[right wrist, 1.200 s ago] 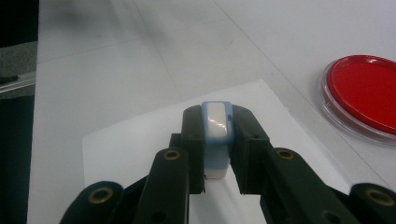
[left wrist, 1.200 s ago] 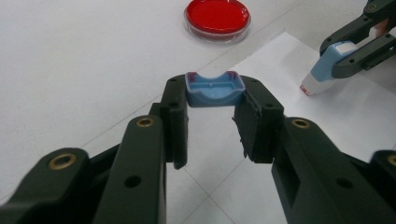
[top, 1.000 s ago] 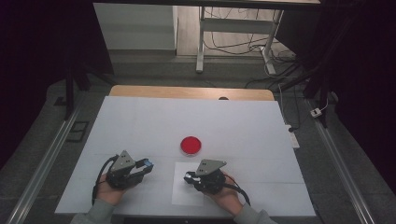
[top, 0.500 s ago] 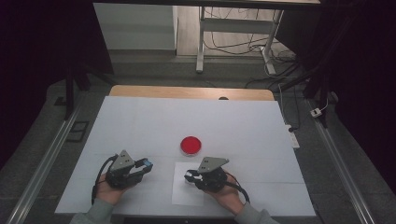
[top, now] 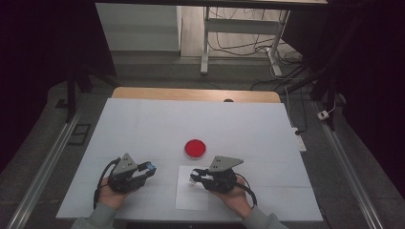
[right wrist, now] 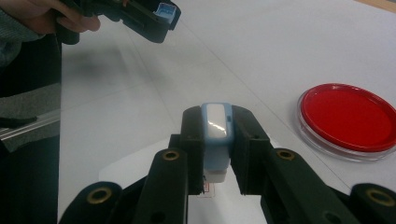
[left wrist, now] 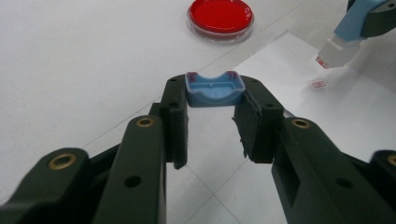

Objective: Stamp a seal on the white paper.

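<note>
My left gripper [left wrist: 214,100] is shut on a small blue cap [left wrist: 215,87], held just above the white table; from above it sits at the front left [top: 147,169]. My right gripper [right wrist: 215,140] is shut on a blue and white stamp [right wrist: 215,122], whose white end points down at a white paper sheet [top: 192,196]. In the high view this gripper [top: 196,177] hovers over the sheet's upper part. A small red printed mark [left wrist: 319,84] lies on the paper below the stamp [left wrist: 348,35]. A round red dish [top: 195,148] rests just behind the sheet.
A white cover [top: 143,129] lies over the table, with a wooden edge [top: 196,94] at the back. Metal rails [top: 43,167] run along both sides. Desk legs and cables [top: 239,43] stand on the floor beyond the table.
</note>
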Action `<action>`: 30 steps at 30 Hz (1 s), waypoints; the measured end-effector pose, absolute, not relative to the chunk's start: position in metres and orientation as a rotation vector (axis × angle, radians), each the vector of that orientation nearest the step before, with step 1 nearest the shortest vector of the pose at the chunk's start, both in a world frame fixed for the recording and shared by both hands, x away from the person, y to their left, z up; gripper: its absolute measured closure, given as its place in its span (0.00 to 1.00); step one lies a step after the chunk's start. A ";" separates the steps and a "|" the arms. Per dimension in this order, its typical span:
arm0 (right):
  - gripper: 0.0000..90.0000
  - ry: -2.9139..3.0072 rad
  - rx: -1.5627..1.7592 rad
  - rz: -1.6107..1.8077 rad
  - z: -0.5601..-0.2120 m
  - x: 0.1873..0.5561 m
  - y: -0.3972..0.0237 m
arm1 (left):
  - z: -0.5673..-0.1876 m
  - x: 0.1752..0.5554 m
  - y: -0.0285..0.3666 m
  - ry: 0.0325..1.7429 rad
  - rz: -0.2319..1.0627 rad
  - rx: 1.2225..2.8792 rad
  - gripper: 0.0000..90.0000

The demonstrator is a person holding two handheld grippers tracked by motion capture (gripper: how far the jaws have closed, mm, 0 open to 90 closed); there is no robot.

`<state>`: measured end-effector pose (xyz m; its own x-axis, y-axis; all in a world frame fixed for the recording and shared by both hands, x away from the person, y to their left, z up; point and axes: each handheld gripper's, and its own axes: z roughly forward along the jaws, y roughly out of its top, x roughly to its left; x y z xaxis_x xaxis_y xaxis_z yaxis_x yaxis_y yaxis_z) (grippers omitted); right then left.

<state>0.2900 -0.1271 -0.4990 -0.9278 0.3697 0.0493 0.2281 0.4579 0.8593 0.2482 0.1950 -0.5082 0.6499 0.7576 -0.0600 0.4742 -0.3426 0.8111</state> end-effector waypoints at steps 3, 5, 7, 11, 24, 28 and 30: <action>0.84 2.549 0.537 1.486 -0.498 0.290 -0.128 | -0.508 0.248 0.195 0.957 0.416 2.006 0.73; 0.84 2.540 0.540 1.493 -0.497 0.291 -0.129 | -0.508 0.248 0.195 0.956 0.414 2.007 0.73; 0.84 2.531 0.547 1.498 -0.496 0.291 -0.130 | -0.509 0.249 0.194 0.957 0.415 2.008 0.73; 0.84 2.500 0.570 1.514 -0.493 0.293 -0.134 | -0.509 0.248 0.194 0.956 0.413 2.009 0.73; 0.84 2.380 0.689 1.598 -0.479 0.304 -0.156 | -0.509 0.249 0.193 0.954 0.411 2.010 0.73; 0.84 2.343 0.714 1.614 -0.472 0.306 -0.164 | -0.509 0.248 0.193 0.954 0.412 2.010 0.73; 0.84 2.324 0.724 1.624 -0.469 0.307 -0.168 | -0.509 0.248 0.193 0.953 0.412 2.011 0.73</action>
<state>0.3070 -0.1679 -0.4692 -0.8556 0.5076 0.1015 0.2698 0.2701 0.9243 0.2483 0.1928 -0.5087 0.6553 0.7530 -0.0592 0.4727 -0.3477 0.8098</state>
